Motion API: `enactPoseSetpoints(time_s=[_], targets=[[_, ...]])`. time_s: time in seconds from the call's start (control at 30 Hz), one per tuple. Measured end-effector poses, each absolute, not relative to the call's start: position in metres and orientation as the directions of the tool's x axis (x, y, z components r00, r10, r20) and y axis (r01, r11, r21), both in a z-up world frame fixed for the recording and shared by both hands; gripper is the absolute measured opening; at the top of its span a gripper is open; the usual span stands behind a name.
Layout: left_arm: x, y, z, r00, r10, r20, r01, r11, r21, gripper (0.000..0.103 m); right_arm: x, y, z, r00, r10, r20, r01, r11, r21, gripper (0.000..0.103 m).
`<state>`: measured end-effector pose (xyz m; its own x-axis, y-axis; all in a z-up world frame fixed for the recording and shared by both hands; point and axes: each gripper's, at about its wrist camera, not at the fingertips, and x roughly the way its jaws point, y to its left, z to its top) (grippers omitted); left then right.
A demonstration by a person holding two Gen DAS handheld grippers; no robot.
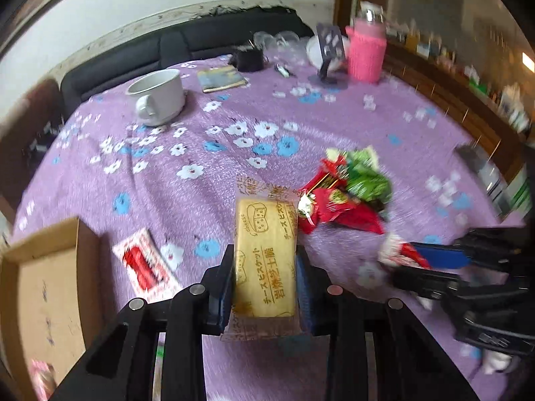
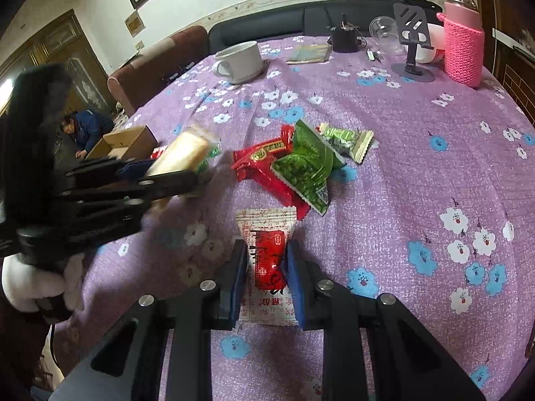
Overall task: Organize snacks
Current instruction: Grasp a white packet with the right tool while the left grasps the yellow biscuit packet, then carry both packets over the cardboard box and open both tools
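A purple tablecloth with white and blue flowers point(image 2: 384, 173) covers the table; a dark sofa point(image 2: 267, 20) stands at the far side. The left gripper point(image 1: 264, 260) holds a yellow cheese biscuit packet point(image 1: 265, 254) tightly. The right gripper point(image 2: 267, 260) pinches a white-and-red snack packet point(image 2: 267, 250). Red and green snack bags point(image 2: 294, 163) lie in the middle, and an open brown cardboard box point(image 1: 43, 287) is at the near left edge.
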<state>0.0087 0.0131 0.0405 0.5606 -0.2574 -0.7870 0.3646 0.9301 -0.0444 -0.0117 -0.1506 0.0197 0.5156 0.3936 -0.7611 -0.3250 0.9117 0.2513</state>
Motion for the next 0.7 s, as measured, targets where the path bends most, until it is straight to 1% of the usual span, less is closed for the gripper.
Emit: enactPoseSetpoints(time_s=[0.1, 0.13, 0.23, 0.3, 0.47, 0.53, 0.6, 0.7], targets=[[-0.005, 0.038, 0.053, 0.559, -0.357, -0.748, 0.337, 0.923, -0.189, 0.034, -0.010, -0.154, 0.022, 0.514, 0.436, -0.739, -0.334, 0.895, 0.296, 0.023], [-0.011, 0.051, 0.058, 0.558, -0.404, -0.725, 0.320, 0.911, -0.262, 0.034, -0.010, -0.156, 0.023, 0.510, 0.461, -0.726, -0.338, 0.884, 0.324, 0.023], [-0.026, 0.079, 0.067, 0.572, -0.460, -0.679, 0.279, 0.888, -0.366, 0.034, -0.009, -0.158, 0.024, 0.518, 0.477, -0.710, -0.335, 0.877, 0.345, 0.023], [-0.038, 0.095, 0.075, 0.603, -0.439, -0.667, 0.252, 0.897, -0.363, 0.034, -0.008, -0.159, 0.024, 0.523, 0.473, -0.709, -0.328, 0.879, 0.345, 0.023], [-0.064, 0.132, 0.090, 0.677, -0.357, -0.644, 0.222, 0.933, -0.285, 0.034, -0.010, -0.158, 0.023, 0.560, 0.431, -0.708, -0.290, 0.902, 0.320, 0.023], [-0.067, 0.148, 0.092, 0.688, -0.328, -0.647, 0.201, 0.943, -0.264, 0.034, -0.015, -0.156, 0.026, 0.576, 0.411, -0.707, -0.277, 0.911, 0.304, 0.023], [-0.065, 0.165, 0.091, 0.693, -0.294, -0.658, 0.168, 0.954, -0.250, 0.034, -0.022, -0.151, 0.028, 0.569, 0.424, -0.705, -0.273, 0.906, 0.324, 0.023], [-0.061, 0.191, 0.086, 0.693, -0.257, -0.674, 0.122, 0.963, -0.241, 0.034, -0.028, -0.136, 0.030, 0.551, 0.428, -0.716, -0.293, 0.903, 0.314, 0.023]])
